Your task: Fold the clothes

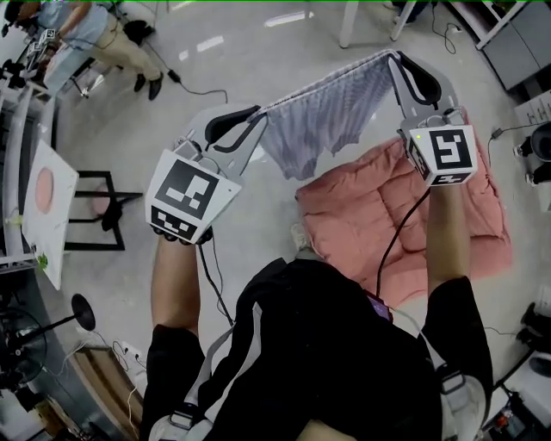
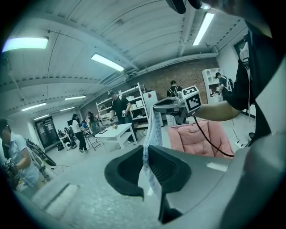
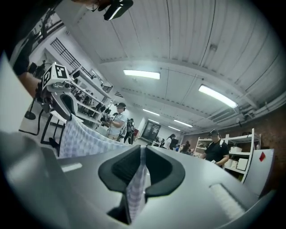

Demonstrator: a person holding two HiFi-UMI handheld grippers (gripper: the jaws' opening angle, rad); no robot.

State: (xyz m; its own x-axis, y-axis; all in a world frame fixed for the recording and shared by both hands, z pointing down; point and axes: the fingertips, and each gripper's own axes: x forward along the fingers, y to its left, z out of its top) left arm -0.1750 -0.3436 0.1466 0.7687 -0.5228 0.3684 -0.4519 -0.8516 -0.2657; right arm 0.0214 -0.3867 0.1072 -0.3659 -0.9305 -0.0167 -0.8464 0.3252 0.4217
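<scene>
Garment: thin, pale checked cloth (image 1: 327, 112), top edge taut, lower edge sagging.
Left claw (image 1: 255, 113): clamped on one corner.
Right claw (image 1: 395, 60): clamped on the other.
Beneath: pink quilted pad (image 1: 413, 215).

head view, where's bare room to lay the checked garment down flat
Bare floor lies between the pink quilt and the black stand, and beyond the held garment up to the white table legs. The quilt's top is free too. Cables crowd the right edge.
</scene>
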